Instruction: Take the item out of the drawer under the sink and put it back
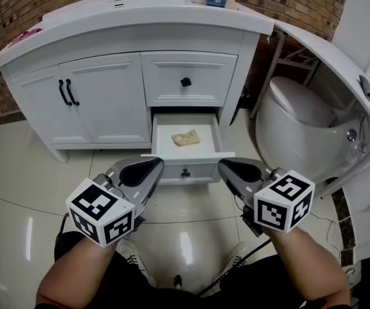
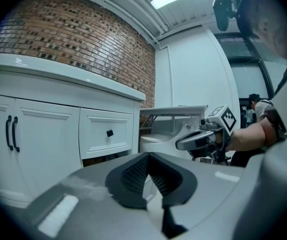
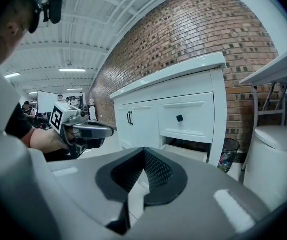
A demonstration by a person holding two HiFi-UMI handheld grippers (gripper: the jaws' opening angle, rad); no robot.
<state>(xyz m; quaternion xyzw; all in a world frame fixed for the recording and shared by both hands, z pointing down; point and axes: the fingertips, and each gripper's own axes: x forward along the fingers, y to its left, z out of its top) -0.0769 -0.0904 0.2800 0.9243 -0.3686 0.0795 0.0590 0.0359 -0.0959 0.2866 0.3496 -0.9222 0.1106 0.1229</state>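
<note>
Left gripper [image 1: 151,166] and right gripper [image 1: 227,166] up front, both with jaws pressed together, nothing in either.
Side by side they hover over the glossy floor [image 1: 30,172], tips pointing at the open lower drawer [image 1: 188,154] of the white vanity [image 1: 107,102], and each pair of pads meets at the tip. Look inside the drawer: the tan item [image 1: 185,138] lies flat on the bottom, apart from both grippers. Above it the upper drawer [image 1: 188,76] is closed, black knob centred. A toilet [image 1: 294,118] sits off to the right.
</note>
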